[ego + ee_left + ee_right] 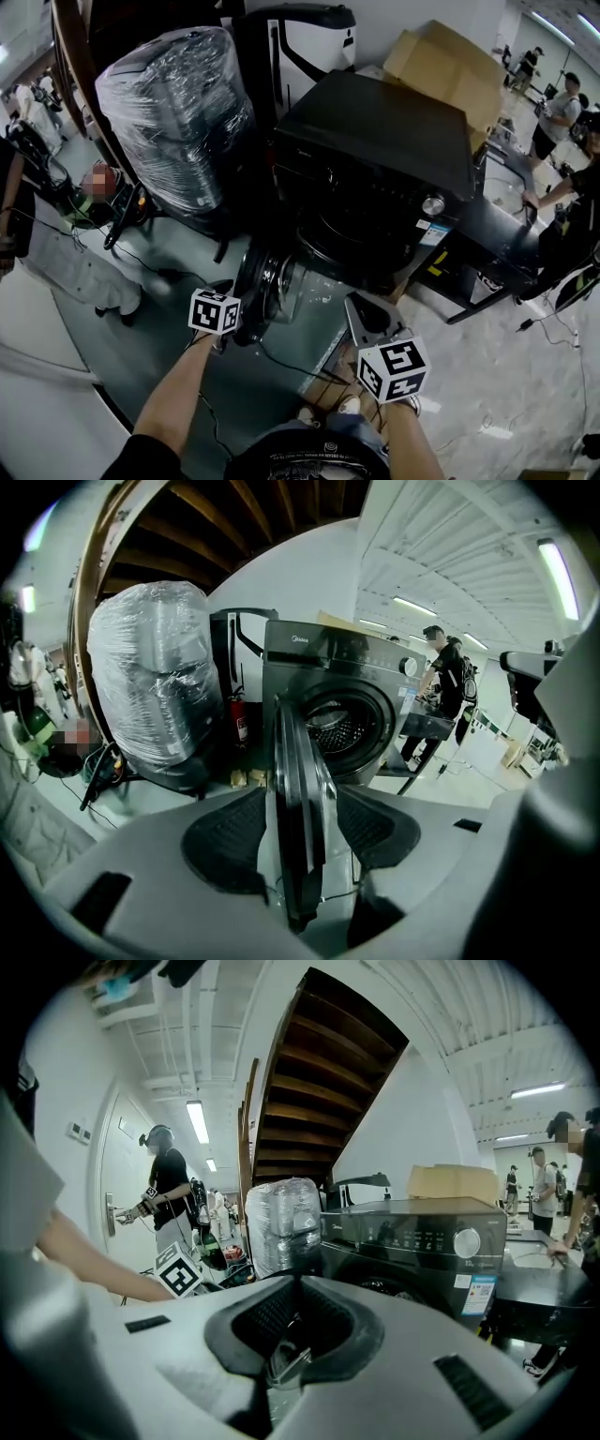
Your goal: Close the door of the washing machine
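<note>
The black washing machine (375, 159) stands in the middle of the head view. Its round door (261, 286) is swung out toward me, leaving the drum opening (342, 724) bare. My left gripper (242, 326) is at the door's free edge. In the left gripper view the door (298, 789) stands edge-on between the wide-apart pads (225, 841), which do not press on it; the gripper (300, 841) is open. My right gripper (372, 319) hangs in front of the machine (422, 1237), below its right side, touching nothing. Its jaws (298, 1330) are narrowly apart and empty.
A plastic-wrapped appliance (173, 112) stands left of the machine, with a cardboard box (441, 66) behind and a dark bench (497, 234) to its right. Cables (281, 361) lie on the floor under the door. People stand at the far right (562, 112) and left (56, 253).
</note>
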A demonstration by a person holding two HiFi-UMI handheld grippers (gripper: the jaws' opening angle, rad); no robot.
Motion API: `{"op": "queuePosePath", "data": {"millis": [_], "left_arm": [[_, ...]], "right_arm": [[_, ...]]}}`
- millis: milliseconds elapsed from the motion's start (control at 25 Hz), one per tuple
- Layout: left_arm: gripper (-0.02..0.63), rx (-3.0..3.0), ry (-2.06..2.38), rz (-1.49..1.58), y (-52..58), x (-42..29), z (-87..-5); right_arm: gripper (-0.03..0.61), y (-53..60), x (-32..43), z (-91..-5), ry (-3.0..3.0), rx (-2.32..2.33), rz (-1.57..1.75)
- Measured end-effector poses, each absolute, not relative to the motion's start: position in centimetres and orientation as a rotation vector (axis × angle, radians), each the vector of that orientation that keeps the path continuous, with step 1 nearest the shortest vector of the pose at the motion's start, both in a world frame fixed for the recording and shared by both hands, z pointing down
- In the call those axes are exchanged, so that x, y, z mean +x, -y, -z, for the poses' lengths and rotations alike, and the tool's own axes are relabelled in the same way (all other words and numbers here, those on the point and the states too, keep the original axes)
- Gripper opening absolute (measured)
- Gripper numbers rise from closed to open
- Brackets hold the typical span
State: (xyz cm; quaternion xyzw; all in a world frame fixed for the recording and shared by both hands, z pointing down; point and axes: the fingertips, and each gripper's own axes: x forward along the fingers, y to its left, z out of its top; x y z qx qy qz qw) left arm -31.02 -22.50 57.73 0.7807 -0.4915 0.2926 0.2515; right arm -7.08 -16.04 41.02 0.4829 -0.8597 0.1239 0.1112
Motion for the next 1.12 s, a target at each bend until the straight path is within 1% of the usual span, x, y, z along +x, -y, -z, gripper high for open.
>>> {"op": "queuePosePath", "data": {"millis": [400,520,640,920,1120], "left_arm": [[0.23,2.11,1.262,-0.862,22.0,-30.9,-59.7],[0.189,2.088,1.282,-0.844,22.0,-31.1,-59.8],[0.183,2.084,1.271,-0.83,21.9,-30.5,-59.8],[0.15,2.098,1.223,-0.785,21.2,-26.7,-60.0],[0.149,2.086,1.214,-0.727,20.8,-22.9,-59.8]], "right_arm": [[0.023,16.0,-6.6,-41.6,2.508,1.434,-0.388],[0.023,15.8,-6.4,-41.9,2.504,1.441,-0.403],[0.023,15.8,-6.3,-42.1,2.504,1.449,-0.411],[0.023,15.5,-5.5,-42.1,2.498,1.477,-0.417],[0.023,15.0,-4.4,-41.9,2.482,1.512,-0.416]]}}
